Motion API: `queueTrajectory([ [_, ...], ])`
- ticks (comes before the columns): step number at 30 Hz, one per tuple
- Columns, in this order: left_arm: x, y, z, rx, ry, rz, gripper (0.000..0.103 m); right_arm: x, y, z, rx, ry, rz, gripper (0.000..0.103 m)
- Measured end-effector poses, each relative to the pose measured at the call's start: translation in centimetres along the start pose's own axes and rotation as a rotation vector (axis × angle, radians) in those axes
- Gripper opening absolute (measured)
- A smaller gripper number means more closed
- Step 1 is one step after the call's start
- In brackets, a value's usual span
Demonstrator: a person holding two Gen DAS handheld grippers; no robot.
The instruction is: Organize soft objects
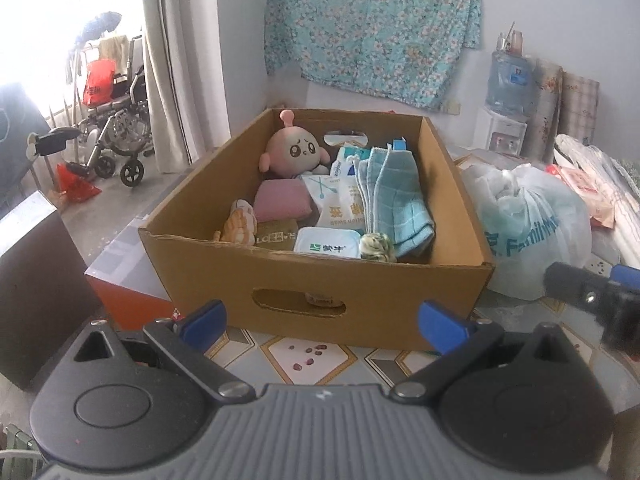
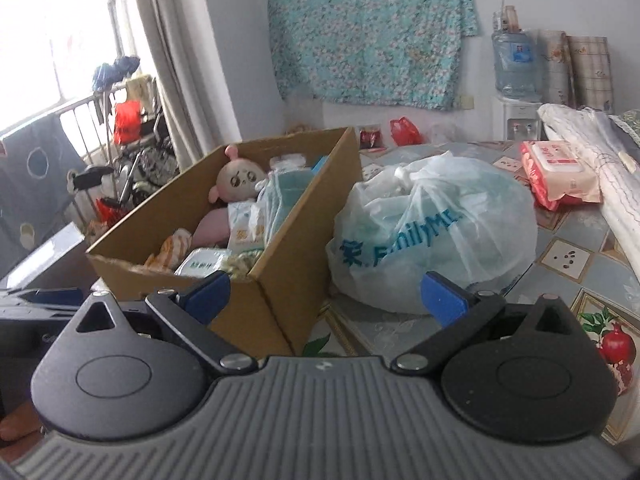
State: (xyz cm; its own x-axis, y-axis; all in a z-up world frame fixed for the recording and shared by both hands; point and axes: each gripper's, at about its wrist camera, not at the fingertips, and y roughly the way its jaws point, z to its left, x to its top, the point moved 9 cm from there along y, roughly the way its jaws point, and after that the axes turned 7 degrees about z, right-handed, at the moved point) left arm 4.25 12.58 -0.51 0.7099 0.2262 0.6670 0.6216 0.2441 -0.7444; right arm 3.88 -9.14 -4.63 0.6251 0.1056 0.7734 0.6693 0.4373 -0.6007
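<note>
A brown cardboard box (image 1: pixel 320 286) (image 2: pixel 280 252) stands on the patterned table. Inside lie a pink plush doll (image 1: pixel 294 150) (image 2: pixel 238 180), a pink cushion (image 1: pixel 282 202), folded blue towels (image 1: pixel 396 196), white tissue packs (image 1: pixel 344 204), a wipes pack (image 1: pixel 326 244) and an orange-striped soft toy (image 1: pixel 240 224). My left gripper (image 1: pixel 322 326) is open, just in front of the box's near wall, nothing between its fingers. My right gripper (image 2: pixel 326 292) is open too, empty, facing the box's right corner and a tied white plastic bag (image 2: pixel 432 228) (image 1: pixel 528 232).
A red-and-white wipes pack (image 2: pixel 560 172) and a rolled quilt (image 2: pixel 592 148) lie at the table's right. A water dispenser (image 2: pixel 514 76) stands by the wall under a floral cloth (image 2: pixel 372 28). Left of the table are a wheelchair (image 1: pixel 116 136), a drying rack and an orange-white box (image 1: pixel 120 276).
</note>
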Motion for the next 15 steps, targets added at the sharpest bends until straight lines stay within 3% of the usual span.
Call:
queueTrajectory([
  [4, 0.1, 0.2, -0.2, -0.022, -0.008, 0.007, 0.103, -0.3, 0.3, 0.7, -0.010, -0.036, 0.027, 0.102],
  [15, 0.7, 0.6, 0.1, 0.005, -0.011, 0.004, 0.103, -0.1, 2.1, 0.2, -0.052, -0.049, 0.065, 0.102],
])
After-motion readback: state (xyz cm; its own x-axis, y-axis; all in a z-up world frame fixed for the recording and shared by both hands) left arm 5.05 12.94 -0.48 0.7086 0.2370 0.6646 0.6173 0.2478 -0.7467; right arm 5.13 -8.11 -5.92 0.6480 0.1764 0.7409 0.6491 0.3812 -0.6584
